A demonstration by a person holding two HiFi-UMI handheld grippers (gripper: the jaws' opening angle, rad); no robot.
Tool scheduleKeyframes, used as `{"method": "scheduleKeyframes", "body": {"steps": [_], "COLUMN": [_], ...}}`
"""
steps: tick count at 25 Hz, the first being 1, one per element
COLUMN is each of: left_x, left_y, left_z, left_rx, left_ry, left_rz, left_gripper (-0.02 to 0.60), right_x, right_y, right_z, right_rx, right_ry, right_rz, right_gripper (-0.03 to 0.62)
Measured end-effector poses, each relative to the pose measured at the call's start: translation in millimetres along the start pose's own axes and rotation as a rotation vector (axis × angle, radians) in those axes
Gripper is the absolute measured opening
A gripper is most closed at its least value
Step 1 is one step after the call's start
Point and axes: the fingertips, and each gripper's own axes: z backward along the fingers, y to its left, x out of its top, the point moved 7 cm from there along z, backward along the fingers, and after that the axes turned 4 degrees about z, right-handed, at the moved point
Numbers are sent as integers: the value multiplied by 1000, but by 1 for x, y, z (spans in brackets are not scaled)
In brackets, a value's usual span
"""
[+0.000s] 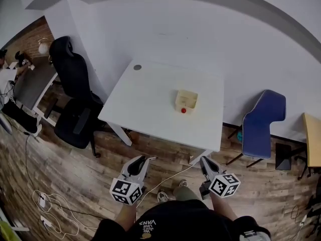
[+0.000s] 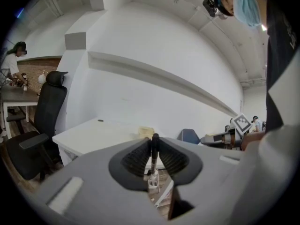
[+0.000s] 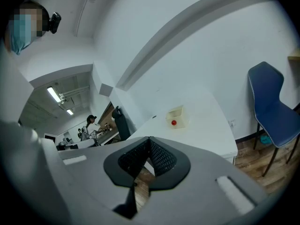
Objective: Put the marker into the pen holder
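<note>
The pen holder [image 1: 186, 101], a small cream box with a red dot on its front, stands on the white table [image 1: 150, 104]. It also shows in the left gripper view [image 2: 146, 131] and the right gripper view [image 3: 177, 117]. My left gripper [image 1: 147, 160] hangs over the wooden floor, short of the table's near edge. Its pads are shut on a thin dark marker [image 2: 153, 154] that stands upright between the jaws of the left gripper [image 2: 154, 142]. My right gripper [image 1: 204, 161] is level with it to the right. In its own view the right gripper [image 3: 149, 142] is shut with nothing in it.
A black office chair [image 1: 75, 99] stands left of the table and a blue chair [image 1: 263, 122] to its right. Cables [image 1: 50, 202] lie on the floor at lower left. Another desk [image 1: 32, 84] with a person is at far left. A yellow tabletop [image 1: 312, 139] is at the right edge.
</note>
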Motion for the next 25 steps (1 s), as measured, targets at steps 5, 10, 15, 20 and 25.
{"method": "scheduleKeyframes", "body": {"steps": [5, 10, 15, 20, 25], "left_x": [6, 23, 34, 39, 39], "left_y": [2, 8, 1, -10, -23], "left_z": [-26, -53, -88, -127, -158], "left_rx": [1, 39, 62, 68, 71], "left_ry": [9, -3, -28, -38, -56], "left_rz": [4, -20, -34, -51, -36], "left_gripper": [117, 117, 117, 117, 117], "right_x": [15, 38, 56, 74, 84], "right_y": [-20, -40, -69, -98, -122], "right_z": [-20, -48, -67, -80, -86], "right_rx": [2, 40, 74, 103, 130], "right_ry": [1, -4, 2, 7, 19], "right_rz": [-7, -5, 7, 15, 27], "right_gripper": [2, 2, 2, 2, 2]}}
